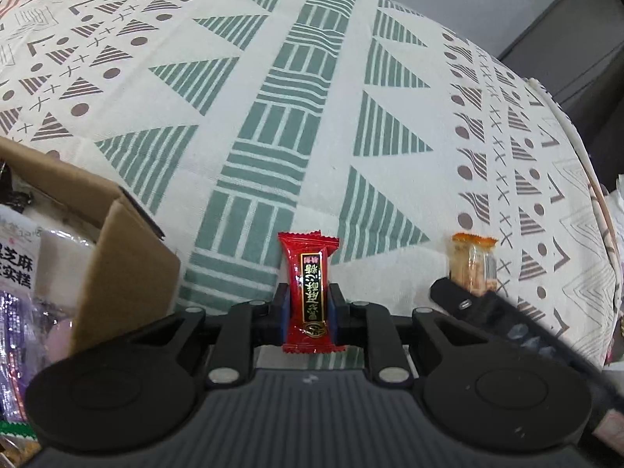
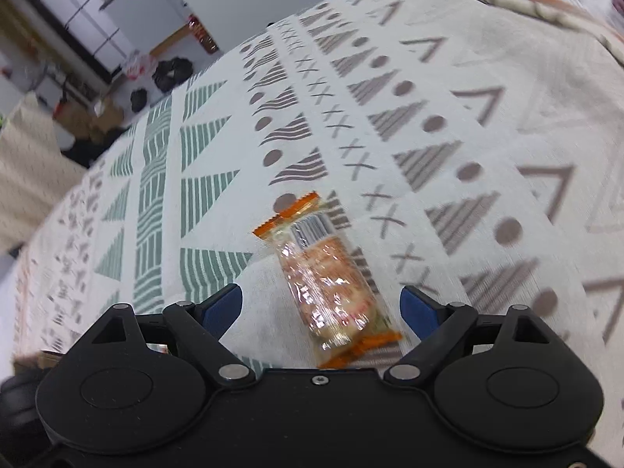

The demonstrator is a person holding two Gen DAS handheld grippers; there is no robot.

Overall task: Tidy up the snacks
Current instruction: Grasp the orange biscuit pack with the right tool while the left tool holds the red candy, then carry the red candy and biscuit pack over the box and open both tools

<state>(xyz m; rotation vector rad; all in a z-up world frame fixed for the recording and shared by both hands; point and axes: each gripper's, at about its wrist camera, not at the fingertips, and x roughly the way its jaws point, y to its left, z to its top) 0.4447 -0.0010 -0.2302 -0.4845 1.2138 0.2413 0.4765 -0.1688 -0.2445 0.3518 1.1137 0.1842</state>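
Note:
My left gripper (image 1: pixel 309 304) is shut on a red candy packet (image 1: pixel 310 292) with gold writing, held upright above the patterned tablecloth (image 1: pixel 304 97). A clear snack packet with orange ends (image 2: pixel 329 279) lies on the cloth between the spread fingers of my right gripper (image 2: pixel 321 304), which is open. The same packet (image 1: pixel 472 263) shows in the left wrist view at right, partly hidden behind the right gripper's black body (image 1: pixel 507 319).
A brown cardboard box (image 1: pixel 117 241) with several wrapped snacks (image 1: pixel 19 273) inside stands at the left. The table's far edge (image 1: pixel 577 148) curves along the right. Room clutter and shelves (image 2: pixel 78 39) lie beyond the table.

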